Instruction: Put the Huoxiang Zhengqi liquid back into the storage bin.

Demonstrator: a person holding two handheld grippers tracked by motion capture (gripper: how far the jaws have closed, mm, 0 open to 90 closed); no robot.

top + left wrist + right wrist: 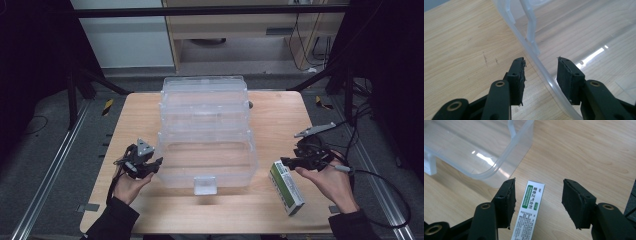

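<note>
1. The right gripper stood open over the green-and-white box, its pads clear of the box on both sides (nothing gripped); the box lay flat on the table.
2. The left gripper straddled the near left rim of the clear plastic bin, jaws apart, not pressing.
3. The bin's tiered trays rose behind.

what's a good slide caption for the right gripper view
Right gripper open astride a white-and-green box on the wooden table, beside the clear plastic bin.
</note>
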